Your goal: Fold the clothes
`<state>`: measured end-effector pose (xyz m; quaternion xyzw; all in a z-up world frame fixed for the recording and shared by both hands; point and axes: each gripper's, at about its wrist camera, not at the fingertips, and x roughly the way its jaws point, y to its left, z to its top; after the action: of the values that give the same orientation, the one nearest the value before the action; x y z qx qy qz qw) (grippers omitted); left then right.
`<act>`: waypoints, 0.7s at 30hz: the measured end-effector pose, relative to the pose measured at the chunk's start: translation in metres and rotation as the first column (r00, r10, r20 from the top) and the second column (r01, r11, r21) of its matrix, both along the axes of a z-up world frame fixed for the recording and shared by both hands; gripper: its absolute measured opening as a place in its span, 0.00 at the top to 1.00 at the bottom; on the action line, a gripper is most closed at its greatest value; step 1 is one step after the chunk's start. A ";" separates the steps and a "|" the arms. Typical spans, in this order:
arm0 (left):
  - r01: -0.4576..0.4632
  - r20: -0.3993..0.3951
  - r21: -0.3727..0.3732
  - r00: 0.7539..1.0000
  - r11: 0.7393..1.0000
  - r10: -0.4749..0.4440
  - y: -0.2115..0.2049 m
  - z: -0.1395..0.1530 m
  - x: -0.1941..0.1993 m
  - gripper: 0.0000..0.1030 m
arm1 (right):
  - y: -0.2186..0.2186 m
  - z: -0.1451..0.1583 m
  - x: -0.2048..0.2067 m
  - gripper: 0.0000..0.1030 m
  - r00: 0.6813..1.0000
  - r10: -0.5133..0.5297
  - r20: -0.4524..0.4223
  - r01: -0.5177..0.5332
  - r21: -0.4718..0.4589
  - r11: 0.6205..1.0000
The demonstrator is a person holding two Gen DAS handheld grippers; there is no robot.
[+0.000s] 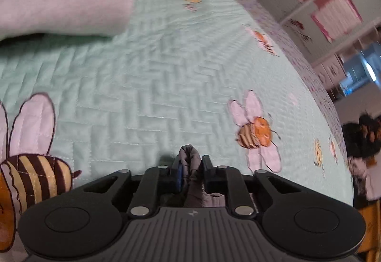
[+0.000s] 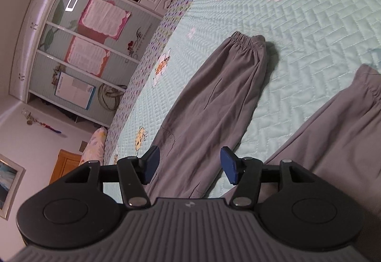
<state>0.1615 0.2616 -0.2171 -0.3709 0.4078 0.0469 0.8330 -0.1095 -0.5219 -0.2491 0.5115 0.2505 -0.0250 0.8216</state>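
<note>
My left tool (image 1: pixel 190 172) is clamped on a bunched fold of the grey trousers (image 2: pixel 209 105); my right tool (image 2: pixel 189 163) hangs with its pads apart over one leg. Both legs lie spread on the bed (image 2: pixel 309 24). I judge a matching grip on the right would keep the fold even.

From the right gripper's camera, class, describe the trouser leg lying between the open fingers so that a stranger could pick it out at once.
Start with the mint-green quilted bedspread. Two grey trouser legs lie on it, running away from the right gripper. The one meant is the left trouser leg, ending in a gathered elastic cuff; unlike its neighbour at the right edge, it shows whole and passes between the open fingers.
</note>
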 end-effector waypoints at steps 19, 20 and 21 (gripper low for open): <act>0.187 0.206 0.139 0.955 0.973 -0.213 -0.107 0.035 -0.017 0.19 | 0.152 -0.013 0.155 0.37 0.903 0.410 0.133 -0.422 0.084 0.903; 0.176 0.199 0.129 0.960 0.976 -0.200 -0.111 0.024 -0.012 0.19 | 0.164 -0.023 0.171 0.37 0.902 0.414 0.126 -0.427 0.102 0.899; 0.166 0.191 0.119 0.964 0.979 -0.187 -0.114 0.012 -0.006 0.19 | 0.174 -0.033 0.187 0.37 0.901 0.417 0.118 -0.429 0.119 0.895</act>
<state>0.1558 0.1473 -0.2052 -0.2930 0.3500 -0.0445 0.8887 0.0771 -0.3482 -0.2824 0.5027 0.3199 0.1950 0.7790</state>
